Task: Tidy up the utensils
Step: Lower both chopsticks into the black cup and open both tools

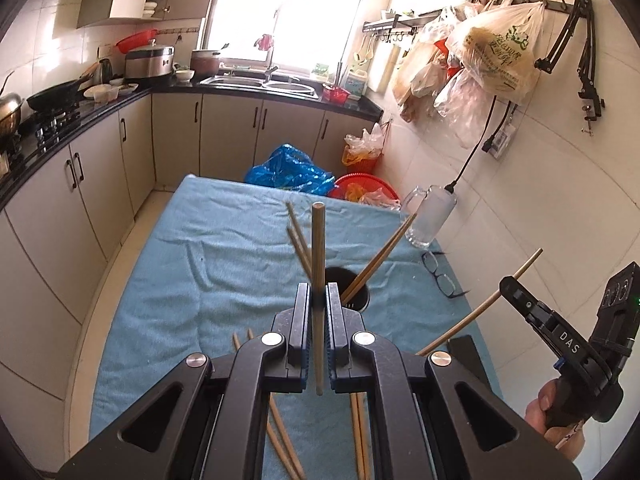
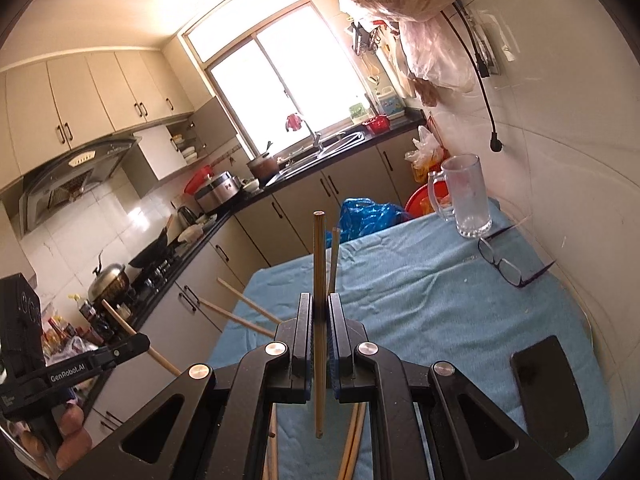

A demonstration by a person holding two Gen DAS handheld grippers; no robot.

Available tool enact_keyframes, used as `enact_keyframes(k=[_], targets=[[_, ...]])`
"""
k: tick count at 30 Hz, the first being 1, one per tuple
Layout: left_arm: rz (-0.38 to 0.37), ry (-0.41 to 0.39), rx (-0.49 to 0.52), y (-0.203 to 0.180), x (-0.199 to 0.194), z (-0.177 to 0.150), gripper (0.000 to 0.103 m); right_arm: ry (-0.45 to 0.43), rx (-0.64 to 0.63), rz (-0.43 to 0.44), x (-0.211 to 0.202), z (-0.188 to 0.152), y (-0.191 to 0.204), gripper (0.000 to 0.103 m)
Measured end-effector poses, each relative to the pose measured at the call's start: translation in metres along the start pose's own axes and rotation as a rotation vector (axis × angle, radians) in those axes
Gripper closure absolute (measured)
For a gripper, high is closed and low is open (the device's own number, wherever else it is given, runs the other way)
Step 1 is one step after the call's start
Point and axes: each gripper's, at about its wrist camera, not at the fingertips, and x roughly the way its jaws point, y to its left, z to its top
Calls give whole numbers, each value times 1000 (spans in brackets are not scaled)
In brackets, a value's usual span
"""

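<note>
Wooden chopstick (image 1: 318, 280) pinched upright in left gripper (image 1: 318, 296) | right gripper (image 2: 320, 312) clamps second chopstick (image 2: 319, 300) | black holder (image 1: 354, 294) at 1 o'clock, just beyond left tips | lower tip-first, clear leaning sticks, then release

- Your left wrist camera sits just behind the left gripper (image 1: 318, 300), close above the blue cloth table (image 1: 192, 264), looking along it toward the sink counter (image 1: 280, 88).
- Your right wrist camera rides behind the right gripper (image 2: 320, 312), tilted, facing the same counter from the table's right side.
- Both views share the table, the glass mug (image 1: 430, 216) (image 2: 466, 200), the eyeglasses (image 1: 440, 276) (image 2: 506, 264), and each other's gripper at the frame edge.
</note>
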Motion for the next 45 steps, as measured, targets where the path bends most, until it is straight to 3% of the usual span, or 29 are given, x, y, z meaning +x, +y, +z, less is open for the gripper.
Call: enact_keyframes(k=[17,23,35,45], targets=[[-20,-46,-14,-22,26,73,97,-53,68,7,28,67,-2,96],[-20,-20,-29,-19,52,81,97,-55,71,2,50,79,-1,96],[1,70,-43,-2,105,63,97,54,50,-46,109,55,-5,96],[21,75,-66,11,115,59,97,133,66,-41,138,36,-11,94]])
